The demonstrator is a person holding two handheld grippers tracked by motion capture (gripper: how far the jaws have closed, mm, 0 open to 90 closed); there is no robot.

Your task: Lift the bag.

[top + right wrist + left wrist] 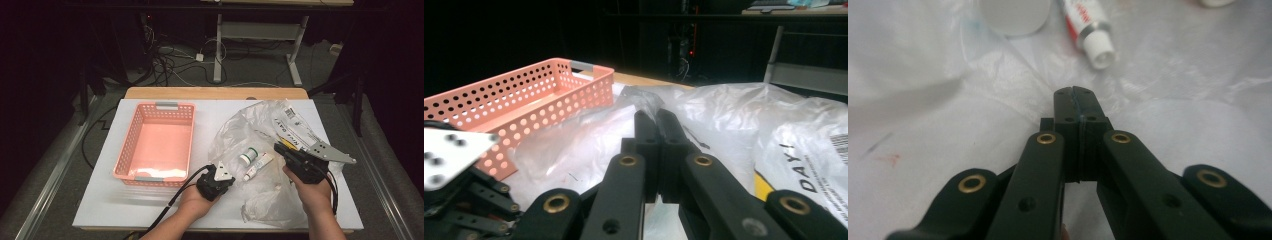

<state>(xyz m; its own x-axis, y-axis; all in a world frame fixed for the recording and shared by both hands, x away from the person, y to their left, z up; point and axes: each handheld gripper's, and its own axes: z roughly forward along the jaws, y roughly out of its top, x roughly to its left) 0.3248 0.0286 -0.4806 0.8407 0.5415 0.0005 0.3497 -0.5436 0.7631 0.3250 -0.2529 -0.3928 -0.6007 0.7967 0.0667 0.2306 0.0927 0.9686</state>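
A clear plastic bag [265,132] lies crumpled on the white table right of centre. On it rest a small white bottle with a green cap [247,157] and a white tube [258,166]. My left gripper [220,179] sits at the bag's near left edge. In the left gripper view its jaws [1074,92] are pressed shut just above the plastic, short of the tube [1088,30] and bottle [1015,15]. My right gripper [278,147] is over the bag's right part. Its jaws [658,117] are shut with bag film [734,115] around them; no pinch is visible.
An empty pink perforated basket [131,145] stands on the table's left half, also in the right gripper view [524,100]. Printed labels [292,127] lie in the bag's far right. Beyond the table's wooden far edge [215,93] is a dark floor with cables and desk legs.
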